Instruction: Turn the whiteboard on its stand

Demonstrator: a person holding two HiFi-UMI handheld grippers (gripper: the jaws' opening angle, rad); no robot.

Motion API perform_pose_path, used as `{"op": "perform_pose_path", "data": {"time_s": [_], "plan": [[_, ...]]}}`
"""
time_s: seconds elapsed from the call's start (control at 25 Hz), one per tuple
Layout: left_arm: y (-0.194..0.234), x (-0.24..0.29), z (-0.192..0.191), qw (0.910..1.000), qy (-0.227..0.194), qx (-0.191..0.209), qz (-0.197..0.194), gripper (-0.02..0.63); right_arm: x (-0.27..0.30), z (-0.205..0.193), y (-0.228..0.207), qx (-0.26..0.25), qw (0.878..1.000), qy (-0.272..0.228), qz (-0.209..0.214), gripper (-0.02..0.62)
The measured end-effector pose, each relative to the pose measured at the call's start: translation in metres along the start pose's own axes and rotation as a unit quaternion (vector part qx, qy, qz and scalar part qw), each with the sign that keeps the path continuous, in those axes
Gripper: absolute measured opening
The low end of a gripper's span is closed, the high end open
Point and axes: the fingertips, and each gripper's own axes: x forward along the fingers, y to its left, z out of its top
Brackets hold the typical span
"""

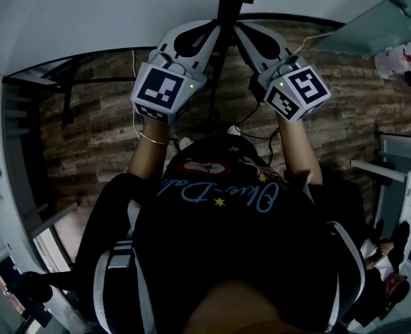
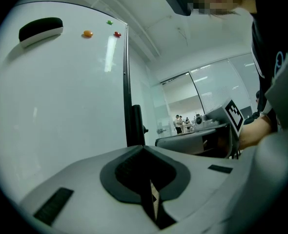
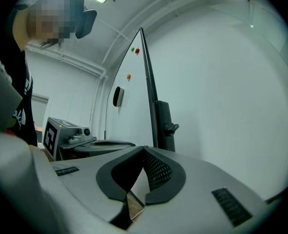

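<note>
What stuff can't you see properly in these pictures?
Feet of the stand: head view, hidden behind the person's body.
Bottom of the whiteboard: left gripper view, covered by the left gripper.
Far-off people: left gripper view, too small.
Eraser: right gripper view, seen nearly edge-on.
</note>
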Motion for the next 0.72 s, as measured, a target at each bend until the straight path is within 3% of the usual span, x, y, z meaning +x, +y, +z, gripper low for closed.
{"op": "perform_pose_path", "data": {"time_s": [0.72], "plan": [[-0.002, -0.006, -0.015, 0.9998, 0.011, -0.017, 0.006, -0.006, -0.001, -0.013, 0.009, 0.006, 1.0, 0.013, 0.022, 0.026]]}}
